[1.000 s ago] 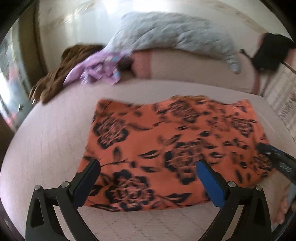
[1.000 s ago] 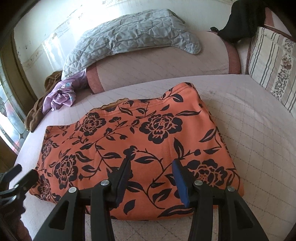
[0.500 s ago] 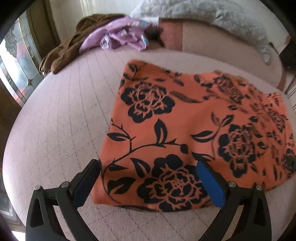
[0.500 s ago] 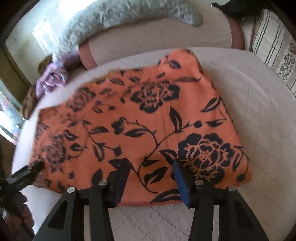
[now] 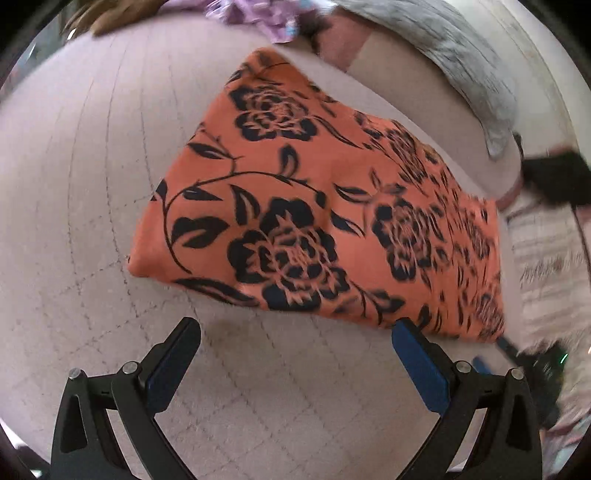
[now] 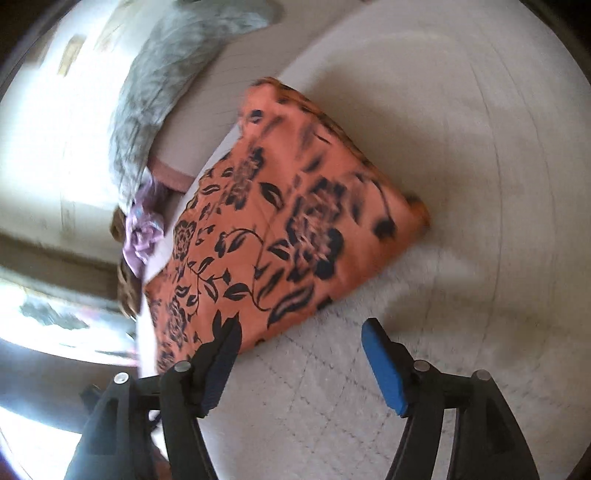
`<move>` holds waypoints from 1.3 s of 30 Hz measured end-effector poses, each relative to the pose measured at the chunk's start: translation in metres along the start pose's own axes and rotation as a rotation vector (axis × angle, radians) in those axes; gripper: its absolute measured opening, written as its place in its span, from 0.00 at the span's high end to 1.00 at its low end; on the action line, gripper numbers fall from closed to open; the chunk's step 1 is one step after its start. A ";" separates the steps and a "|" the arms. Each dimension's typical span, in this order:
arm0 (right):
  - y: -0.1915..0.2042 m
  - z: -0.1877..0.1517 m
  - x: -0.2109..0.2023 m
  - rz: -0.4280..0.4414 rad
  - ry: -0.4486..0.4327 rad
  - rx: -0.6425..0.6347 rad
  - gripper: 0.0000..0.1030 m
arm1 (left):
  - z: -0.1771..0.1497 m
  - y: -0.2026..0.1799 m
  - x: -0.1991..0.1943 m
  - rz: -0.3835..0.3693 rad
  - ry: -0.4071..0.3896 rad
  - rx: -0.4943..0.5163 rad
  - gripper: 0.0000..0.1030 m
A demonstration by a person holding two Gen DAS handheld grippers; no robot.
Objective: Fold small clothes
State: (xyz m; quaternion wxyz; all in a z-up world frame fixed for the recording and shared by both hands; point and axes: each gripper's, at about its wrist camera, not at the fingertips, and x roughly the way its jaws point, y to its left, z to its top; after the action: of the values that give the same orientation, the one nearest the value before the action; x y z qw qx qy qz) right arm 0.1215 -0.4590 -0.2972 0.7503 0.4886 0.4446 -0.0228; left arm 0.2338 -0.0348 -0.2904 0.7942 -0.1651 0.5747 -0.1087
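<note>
An orange garment with a black flower print (image 5: 314,206) lies folded flat on the pale quilted bed (image 5: 74,177). It also shows in the right wrist view (image 6: 288,229). My left gripper (image 5: 295,350) is open and empty, just in front of the garment's near edge. My right gripper (image 6: 301,347) is open and empty, at the garment's near edge, its left finger over the cloth. The right gripper also shows in the left wrist view (image 5: 532,358) by the garment's right corner.
A grey quilted blanket (image 5: 461,62) lies over a bolster (image 5: 406,88) at the back. A purple cloth (image 5: 258,14) and a brown cloth (image 5: 122,14) lie at the far left. A black item (image 5: 554,181) and a striped pillow (image 5: 546,258) are at the right.
Both grippers have pulled back and tilted, so the garment now lies ahead of the fingers instead of between them. The right gripper has opened wider. The garment has not moved.
</note>
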 end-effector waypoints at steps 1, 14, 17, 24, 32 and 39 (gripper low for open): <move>-0.003 0.002 0.003 0.027 -0.021 0.027 0.31 | 0.004 0.004 0.002 -0.003 -0.010 -0.037 0.00; 0.014 0.031 0.032 0.113 -0.256 0.149 0.24 | 0.032 0.046 0.010 -0.243 -0.202 -0.399 0.30; 0.010 0.039 0.038 0.053 -0.213 0.137 0.82 | 0.031 0.050 0.014 -0.196 -0.194 -0.366 0.61; 0.043 0.032 0.021 -0.001 -0.307 -0.009 0.86 | 0.027 0.040 -0.003 -0.168 -0.261 -0.288 0.73; 0.067 0.009 -0.018 -0.045 -0.403 -0.154 0.87 | 0.024 0.031 -0.027 -0.163 -0.304 -0.219 0.75; 0.048 -0.016 -0.034 -0.126 -0.344 -0.156 0.87 | -0.004 0.037 -0.009 -0.026 -0.152 -0.150 0.72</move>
State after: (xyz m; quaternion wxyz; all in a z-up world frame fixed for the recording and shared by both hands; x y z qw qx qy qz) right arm 0.1132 -0.4359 -0.2420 0.8478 0.3893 0.3400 -0.1183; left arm 0.2263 0.0017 -0.2982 0.8195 -0.2392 0.5170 -0.0629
